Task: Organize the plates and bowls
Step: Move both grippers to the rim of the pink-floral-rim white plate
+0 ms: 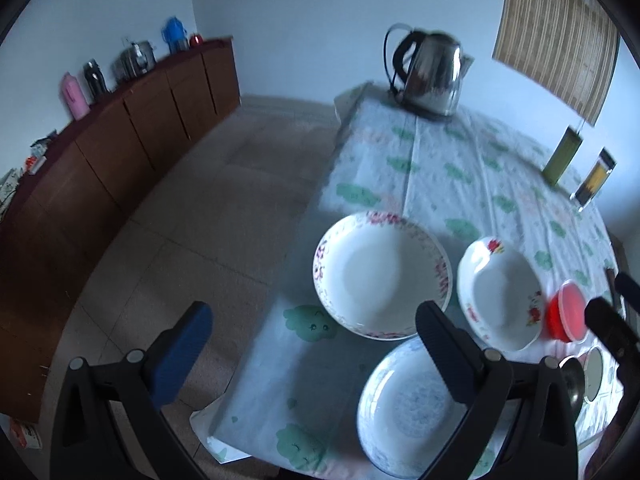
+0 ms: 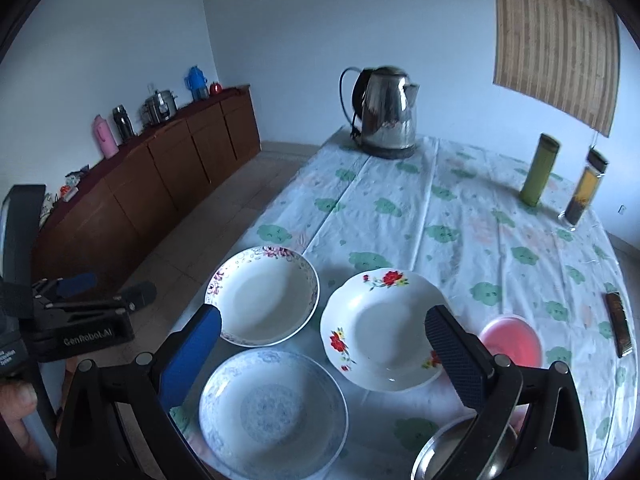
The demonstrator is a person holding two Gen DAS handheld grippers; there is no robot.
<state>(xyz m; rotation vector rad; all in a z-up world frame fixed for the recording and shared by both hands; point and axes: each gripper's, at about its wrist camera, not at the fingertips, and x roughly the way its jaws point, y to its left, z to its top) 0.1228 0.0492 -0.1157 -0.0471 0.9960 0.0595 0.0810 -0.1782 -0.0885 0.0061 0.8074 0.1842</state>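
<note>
Three deep plates lie on the tablecloth. A pink-rimmed plate (image 1: pixel 382 274) (image 2: pixel 262 294) is at the table's left edge. To its right sits a red-flower plate (image 1: pixel 500 294) (image 2: pixel 384 326), and nearest me a blue-patterned plate (image 1: pixel 408 408) (image 2: pixel 272 410). A steel bowl (image 2: pixel 468 454) (image 1: pixel 574 380) shows at the lower right. My left gripper (image 1: pixel 316 340) hangs open over the table's left edge, empty. My right gripper (image 2: pixel 324 340) is open above the plates, holding nothing. The left gripper (image 2: pixel 116 290) also appears at the left of the right wrist view.
A steel kettle (image 2: pixel 386 114) stands at the table's far end. A green canister (image 2: pixel 538 170) and a glass jar (image 2: pixel 584 190) stand far right. A red lidded container (image 1: pixel 568 318) (image 2: pixel 510 340) sits beside the red-flower plate. A wooden sideboard (image 1: pixel 120 152) lines the left wall.
</note>
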